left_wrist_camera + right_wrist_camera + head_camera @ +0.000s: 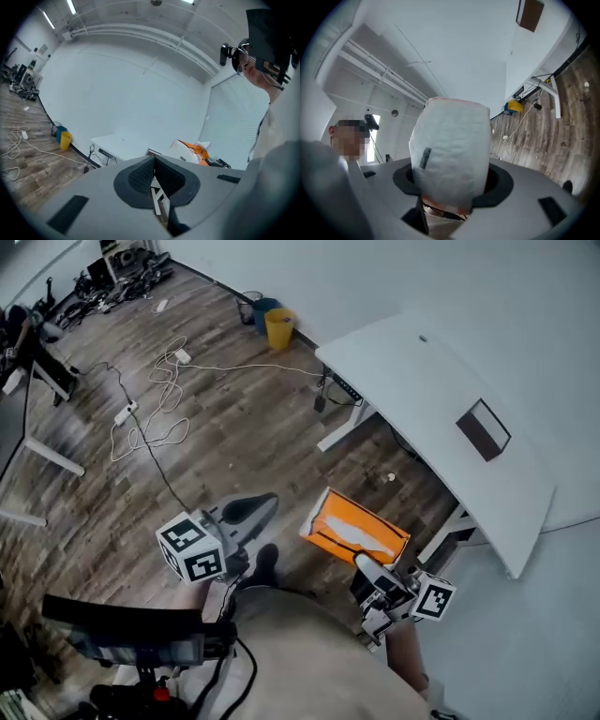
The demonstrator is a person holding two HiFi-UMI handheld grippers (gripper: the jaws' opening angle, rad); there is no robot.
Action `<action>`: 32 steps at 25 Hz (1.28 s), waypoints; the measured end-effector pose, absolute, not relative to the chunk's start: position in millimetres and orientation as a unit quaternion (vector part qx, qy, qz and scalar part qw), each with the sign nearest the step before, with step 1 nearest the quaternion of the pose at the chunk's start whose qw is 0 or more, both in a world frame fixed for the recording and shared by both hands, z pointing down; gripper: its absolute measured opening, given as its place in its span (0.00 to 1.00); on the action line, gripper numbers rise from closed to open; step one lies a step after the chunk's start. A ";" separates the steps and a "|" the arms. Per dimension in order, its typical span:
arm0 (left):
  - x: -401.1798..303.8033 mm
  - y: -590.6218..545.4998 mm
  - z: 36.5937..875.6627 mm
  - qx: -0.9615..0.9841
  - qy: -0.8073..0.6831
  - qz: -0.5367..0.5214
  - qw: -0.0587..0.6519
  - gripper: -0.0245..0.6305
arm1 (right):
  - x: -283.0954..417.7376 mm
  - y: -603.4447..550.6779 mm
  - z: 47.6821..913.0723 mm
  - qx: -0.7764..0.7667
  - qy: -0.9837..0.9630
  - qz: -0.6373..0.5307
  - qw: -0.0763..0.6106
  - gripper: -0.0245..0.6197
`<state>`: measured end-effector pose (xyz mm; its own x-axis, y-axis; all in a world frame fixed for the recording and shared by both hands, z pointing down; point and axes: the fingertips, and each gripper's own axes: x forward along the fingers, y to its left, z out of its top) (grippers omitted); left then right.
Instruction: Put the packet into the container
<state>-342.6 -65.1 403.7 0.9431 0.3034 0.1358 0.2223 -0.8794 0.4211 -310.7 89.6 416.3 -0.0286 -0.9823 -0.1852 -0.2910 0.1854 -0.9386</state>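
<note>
While I stand off the bench's near edge, open floor lies between. My right tongs pinch the packet, orange with a crinkled white face, above the floor. My left tongs are pressed together, empty. A dark container, possibly a box, sits toward the bench's right end.

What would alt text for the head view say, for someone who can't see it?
Seen from above, the right claw grips an orange packet over a wooden floor, while the left claw is shut and empty. Ahead stands a white table with a dark container on it.
</note>
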 end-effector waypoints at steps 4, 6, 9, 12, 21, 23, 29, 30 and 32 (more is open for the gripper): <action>-304.3 -94.1 402.9 0.959 0.194 0.100 0.183 0.05 | -287.4 58.6 413.3 -0.560 0.586 -0.351 0.468 0.44; -297.9 -114.5 401.4 0.954 0.212 0.101 0.188 0.05 | -285.7 39.4 404.2 -0.576 0.577 -0.340 0.469 0.44; -300.9 -149.7 383.0 0.947 0.236 0.098 0.197 0.05 | -298.3 12.1 376.6 -0.599 0.558 -0.321 0.477 0.44; -293.6 -179.9 362.7 0.942 0.260 0.088 0.195 0.05 | -304.1 -10.3 358.2 -0.625 0.530 -0.314 0.479 0.44; -262.0 -255.6 390.9 0.946 0.216 0.094 0.223 0.05 | -264.9 -69.2 378.4 -0.614 0.540 -0.350 0.458 0.44; -263.5 -267.9 398.7 0.949 0.195 0.097 0.226 0.05 | -256.2 -78.2 380.9 -0.603 0.550 -0.356 0.455 0.44; -230.8 -268.7 397.9 0.956 0.157 0.108 0.221 0.05 | -211.0 -84.8 391.4 -0.566 0.576 -0.374 0.457 0.44; -220.8 -261.4 397.2 0.958 0.153 0.106 0.216 0.05 | -201.6 -79.0 394.2 -0.559 0.580 -0.374 0.459 0.44; -198.1 -239.5 396.5 0.961 0.150 0.102 0.209 0.05 | -180.6 -60.8 402.8 -0.548 0.586 -0.374 0.465 0.44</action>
<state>-198.1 -239.5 396.5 0.9341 0.3307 0.1341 0.2454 -0.8681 0.4315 -180.6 -60.8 402.8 0.0330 -0.9904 -0.1341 -0.2945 0.1185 -0.9483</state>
